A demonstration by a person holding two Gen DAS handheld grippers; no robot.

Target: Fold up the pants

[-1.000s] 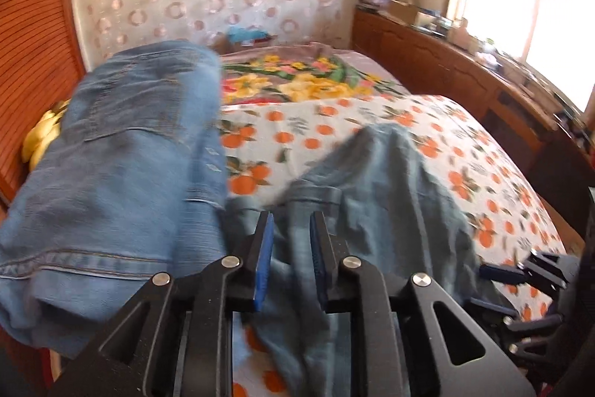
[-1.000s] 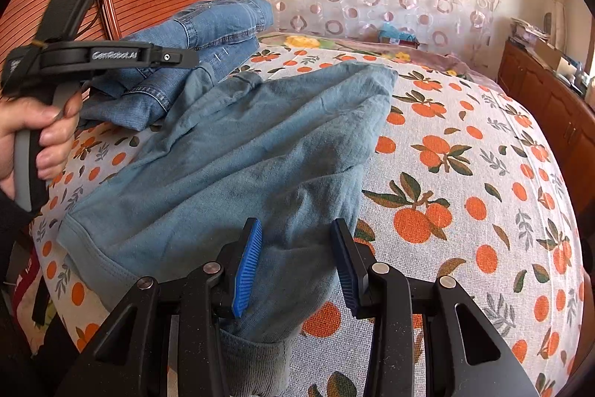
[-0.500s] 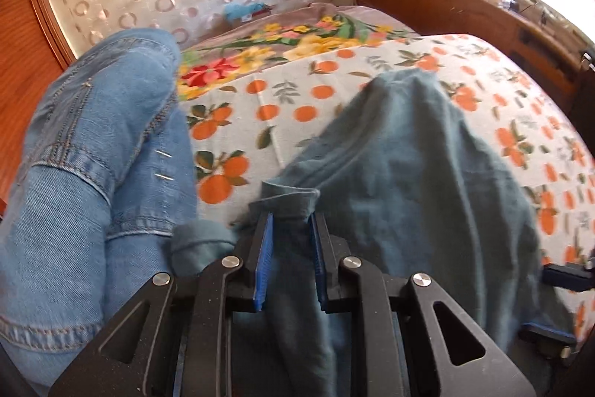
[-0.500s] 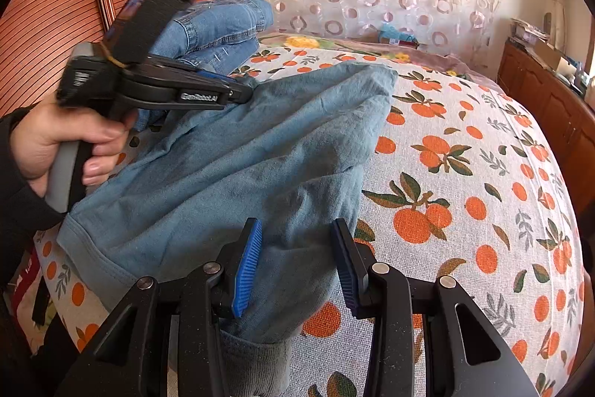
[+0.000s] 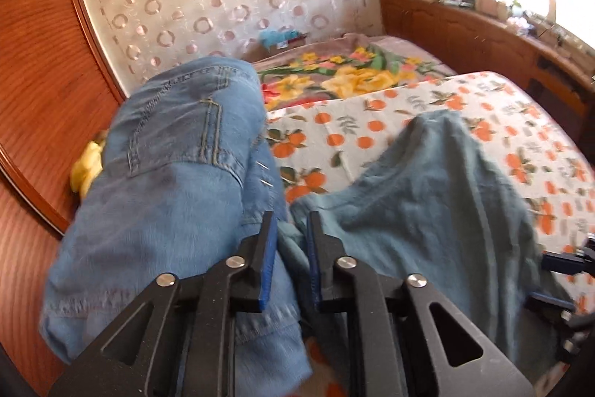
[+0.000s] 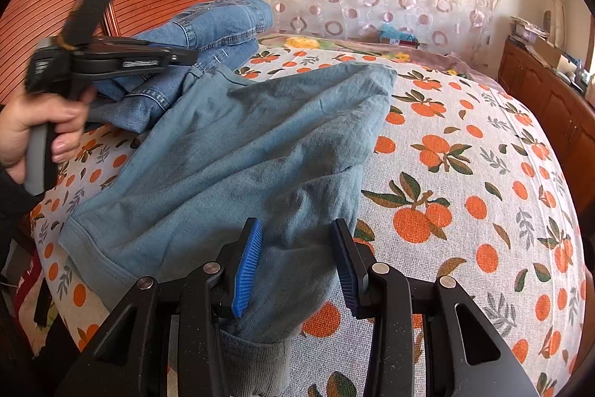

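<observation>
Grey-blue pants (image 6: 260,151) lie spread on the orange-print bedsheet (image 6: 465,173); they also show in the left wrist view (image 5: 427,211). My left gripper (image 5: 290,240) is nearly shut on a corner of these pants at their far left end; it shows in the right wrist view (image 6: 186,56), held by a hand. My right gripper (image 6: 297,259) is open, its fingers either side of the near pants end with a grey ribbed cuff (image 6: 256,359).
Folded blue jeans (image 5: 167,181) are piled at the bed's left side by a wooden panel wall (image 5: 33,69); they also show in the right wrist view (image 6: 208,28). A floral blanket (image 5: 353,77) lies at the bed's far end. A wooden cabinet (image 5: 483,39) runs along the right.
My left gripper moved forward and left along the pants edge, its jaws closing around a fold of the grey-blue cloth. My right gripper stayed open in place.
</observation>
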